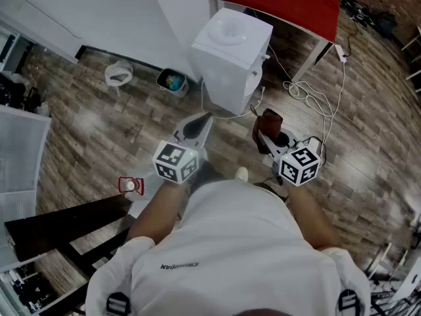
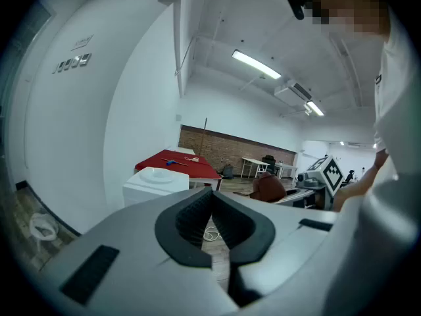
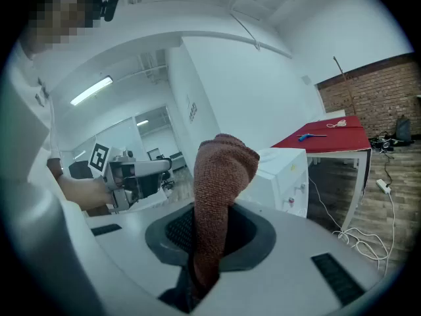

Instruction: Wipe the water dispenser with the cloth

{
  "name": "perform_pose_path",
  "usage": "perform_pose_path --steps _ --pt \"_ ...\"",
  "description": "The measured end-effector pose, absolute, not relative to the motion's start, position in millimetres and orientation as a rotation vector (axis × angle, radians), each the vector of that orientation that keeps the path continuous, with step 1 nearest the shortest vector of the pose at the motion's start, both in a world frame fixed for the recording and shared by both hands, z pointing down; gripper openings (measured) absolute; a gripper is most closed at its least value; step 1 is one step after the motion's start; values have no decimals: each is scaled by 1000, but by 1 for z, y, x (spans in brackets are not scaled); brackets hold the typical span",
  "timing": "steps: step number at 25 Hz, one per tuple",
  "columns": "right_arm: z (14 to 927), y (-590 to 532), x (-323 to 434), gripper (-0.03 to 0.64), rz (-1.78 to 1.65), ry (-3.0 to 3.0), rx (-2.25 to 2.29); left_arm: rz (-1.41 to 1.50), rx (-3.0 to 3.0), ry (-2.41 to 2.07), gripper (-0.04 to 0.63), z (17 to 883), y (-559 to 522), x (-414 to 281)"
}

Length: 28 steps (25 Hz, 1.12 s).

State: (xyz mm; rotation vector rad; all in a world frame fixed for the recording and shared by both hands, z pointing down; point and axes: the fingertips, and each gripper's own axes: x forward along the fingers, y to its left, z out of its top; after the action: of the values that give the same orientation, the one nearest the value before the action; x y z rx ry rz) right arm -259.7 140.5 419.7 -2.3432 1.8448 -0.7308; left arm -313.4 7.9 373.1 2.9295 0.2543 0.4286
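Before the boxy white dispenser (image 1: 230, 58), right gripper (image 1: 265, 135) jaws pinch knitted cloth (image 3: 220, 176); left gripper (image 2: 212, 197) jaws closed, empty.

**No legible writing**

A short line of print crosses the back of the shirt (image 1: 179, 266), too small and blurred to read. The left cube (image 1: 176, 161) and right cube (image 1: 300, 165) carry only black-and-white square patterns, no letters. Small wall signs (image 2: 72, 62) (image 3: 193, 110) in both gripper views are too tiny to read.
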Motion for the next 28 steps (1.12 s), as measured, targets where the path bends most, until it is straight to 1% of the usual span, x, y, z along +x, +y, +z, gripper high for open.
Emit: perform_pose_path --steps 19,28 --pt "432 141 -248 54 -821 1750 -2269 441 2922 251 -8 377 7 -303" --pt "435 117 -236 54 -861 1705 -2206 448 2941 203 -8 377 -19 -302"
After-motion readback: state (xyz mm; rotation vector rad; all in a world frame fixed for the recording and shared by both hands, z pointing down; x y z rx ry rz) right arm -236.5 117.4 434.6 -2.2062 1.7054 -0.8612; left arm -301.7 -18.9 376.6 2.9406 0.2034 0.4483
